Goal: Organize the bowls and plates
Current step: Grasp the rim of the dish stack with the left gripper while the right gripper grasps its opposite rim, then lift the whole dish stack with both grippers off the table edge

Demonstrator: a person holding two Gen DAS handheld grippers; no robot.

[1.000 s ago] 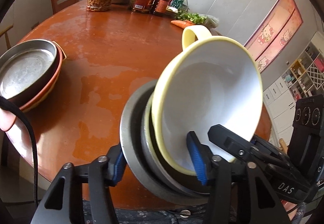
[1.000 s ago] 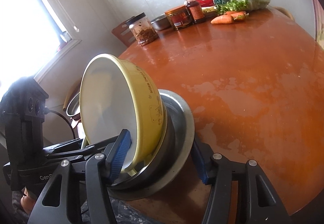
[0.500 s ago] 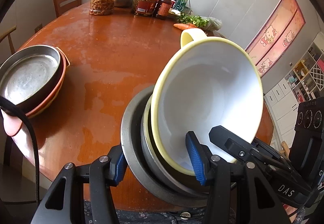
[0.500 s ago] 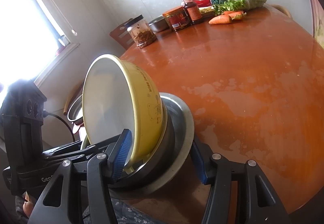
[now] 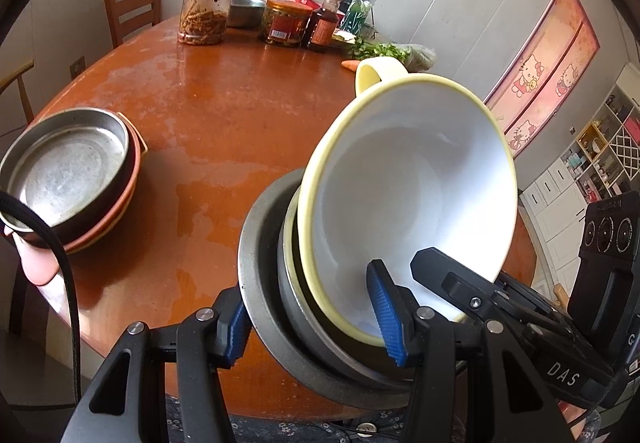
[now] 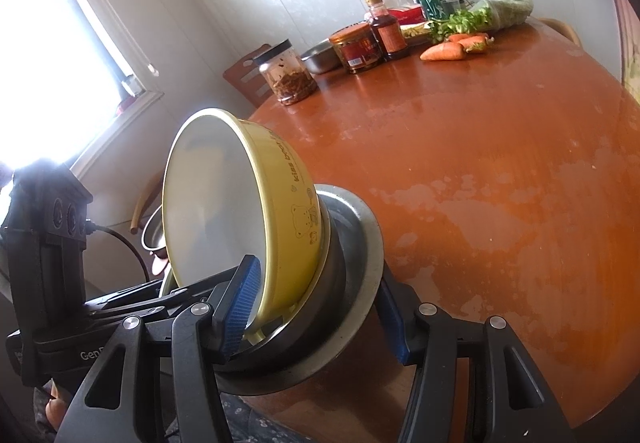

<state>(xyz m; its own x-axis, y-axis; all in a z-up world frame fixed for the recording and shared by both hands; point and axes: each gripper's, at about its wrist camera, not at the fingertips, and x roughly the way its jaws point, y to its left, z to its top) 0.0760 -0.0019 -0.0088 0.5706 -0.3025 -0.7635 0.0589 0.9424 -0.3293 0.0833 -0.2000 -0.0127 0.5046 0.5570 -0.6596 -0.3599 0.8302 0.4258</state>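
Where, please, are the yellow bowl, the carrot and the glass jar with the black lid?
yellow bowl point(image 6: 288, 203): right wrist view, outer side wall.
carrot point(image 6: 442, 51): right wrist view, its middle.
glass jar point(image 5: 204, 17): left wrist view, its body.

Your lighting: daylight from the window point(image 6: 72, 55) — blown out to white in the right wrist view. Sheen on the table point(image 6: 500, 171). Fisheye bending, black vignette at corners — focus sharp, no blur you would notice.

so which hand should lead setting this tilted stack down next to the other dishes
Left, probably. Both grippers clamp the yellow bowl nested in the grey metal plate, but the metal pan on orange dishes sits on the left gripper's side.
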